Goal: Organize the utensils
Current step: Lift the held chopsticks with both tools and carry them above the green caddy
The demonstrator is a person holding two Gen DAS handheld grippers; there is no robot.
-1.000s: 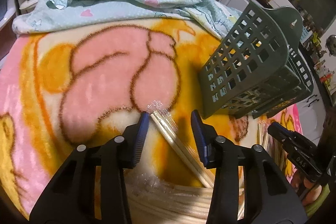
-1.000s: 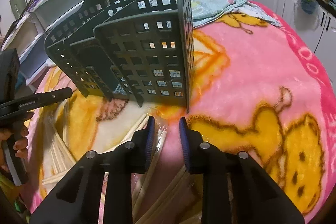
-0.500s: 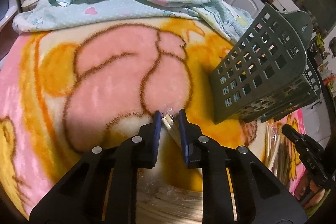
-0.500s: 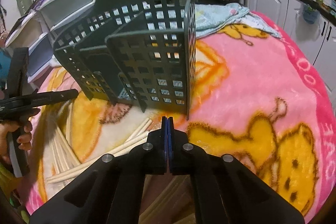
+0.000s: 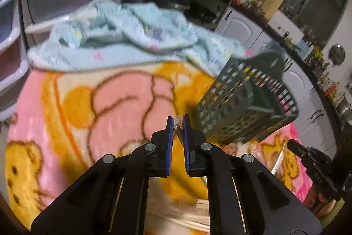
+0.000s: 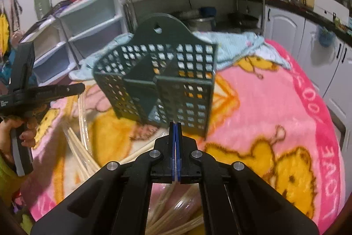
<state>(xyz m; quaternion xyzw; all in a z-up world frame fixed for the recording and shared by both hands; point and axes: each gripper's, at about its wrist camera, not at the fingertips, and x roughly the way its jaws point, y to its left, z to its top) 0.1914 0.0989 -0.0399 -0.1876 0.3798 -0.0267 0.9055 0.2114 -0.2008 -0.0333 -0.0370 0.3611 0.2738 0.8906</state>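
Both grippers have risen since the earlier frames and their jaws have come together; the left gripper [image 5: 178, 122], which stood wide around a wrapped pair of chopsticks, now clenches that pair [image 5: 177, 128] near its tip, the clear wrapper crinkled between the blue pads, and the sticks slope down and back under the jaws toward the pile below; gripping close to one end probably lets the pair swing upright for the drop. The right gripper [image 6: 175, 127] is clamped fully, pad against pad; a pale stick or sleeve [image 6: 173, 185] seems to run down from the base of the pads, but I cannot tell whether it is truly pinched. The caddy [image 6: 167, 83] — a dark green perforated holder with a centre divider and a hanging tab — stands upright on the blanket [image 6: 275, 116] toward its far middle, just beyond both grippers, its open top facing up so sticks can go in end-first; both compartments look empty from here. Loose chopsticks [image 6: 79, 147] lie in a clear bag near the blanket's near-left edge, and more [image 6: 176, 224] sit under the right gripper at the near edge; most of the sorting is still to do. A blue cloth [image 5: 123, 36] is bunched along the far edge, clear of the work.
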